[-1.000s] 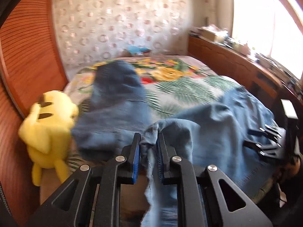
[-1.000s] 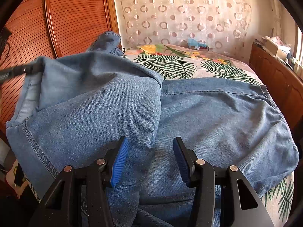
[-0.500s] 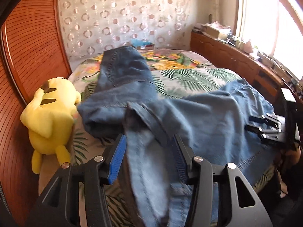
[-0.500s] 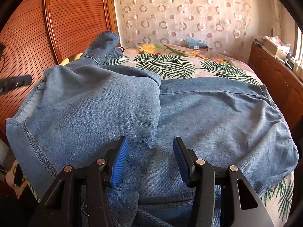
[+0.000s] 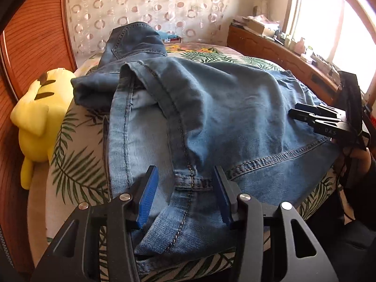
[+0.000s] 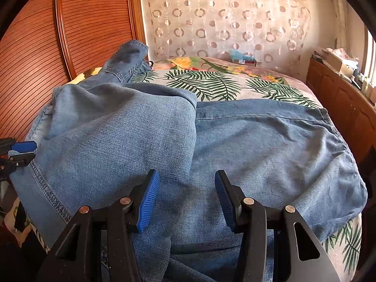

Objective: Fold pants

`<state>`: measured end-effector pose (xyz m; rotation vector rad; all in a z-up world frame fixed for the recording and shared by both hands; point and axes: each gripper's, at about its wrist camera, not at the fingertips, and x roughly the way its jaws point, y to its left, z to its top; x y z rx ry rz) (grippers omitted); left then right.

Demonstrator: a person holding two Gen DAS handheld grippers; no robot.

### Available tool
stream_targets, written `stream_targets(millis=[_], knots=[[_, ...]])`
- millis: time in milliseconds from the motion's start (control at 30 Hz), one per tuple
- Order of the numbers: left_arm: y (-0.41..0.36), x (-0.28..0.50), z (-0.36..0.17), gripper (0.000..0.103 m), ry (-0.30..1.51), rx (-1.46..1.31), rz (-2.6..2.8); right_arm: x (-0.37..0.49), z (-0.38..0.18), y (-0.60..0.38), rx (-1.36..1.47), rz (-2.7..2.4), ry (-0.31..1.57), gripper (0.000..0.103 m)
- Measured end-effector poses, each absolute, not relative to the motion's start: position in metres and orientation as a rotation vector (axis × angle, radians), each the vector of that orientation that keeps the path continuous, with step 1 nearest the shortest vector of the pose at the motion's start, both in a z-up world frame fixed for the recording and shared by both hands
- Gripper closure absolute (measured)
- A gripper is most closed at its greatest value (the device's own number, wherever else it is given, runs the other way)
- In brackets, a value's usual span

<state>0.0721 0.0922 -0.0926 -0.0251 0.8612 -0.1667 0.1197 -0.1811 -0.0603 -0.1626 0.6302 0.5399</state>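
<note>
The pants (image 5: 211, 117) lie on the bed (image 5: 75, 164), one leg doubled back over the other. The left gripper (image 5: 185, 195) and right gripper (image 6: 186, 197) both hover above the denim, jaws spread and holding nothing. Risk: the top layer is loose and uneven, and a shallow pinch may lift one layer only, dragging the fold askew.

Left gripper (image 5: 185, 188): black angular frame, triangular cut-outs, silver round screws, ribbed blue pads (image 5: 146, 196) on inner finger faces. Right gripper (image 6: 186, 193): same black frame, silver screws, ribbed blue pads (image 6: 149, 199); from left wrist view, white lettering on black side, thin black cables, bare skin behind.
</note>
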Motion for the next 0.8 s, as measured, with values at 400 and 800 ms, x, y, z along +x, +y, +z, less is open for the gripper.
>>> stream_targets(millis=[400, 800], knots=[[0.09, 0.053, -0.082, 0.083, 0.819, -0.072, -0.216, 0.122, -0.06, -0.183, -0.151, 0.541, 0.624, 0.052], [0.1, 0.014, -0.049, 0.082, 0.787, -0.031, -0.206, 0.109, -0.037, -0.196, -0.122, 0.594, 0.619, 0.052]])
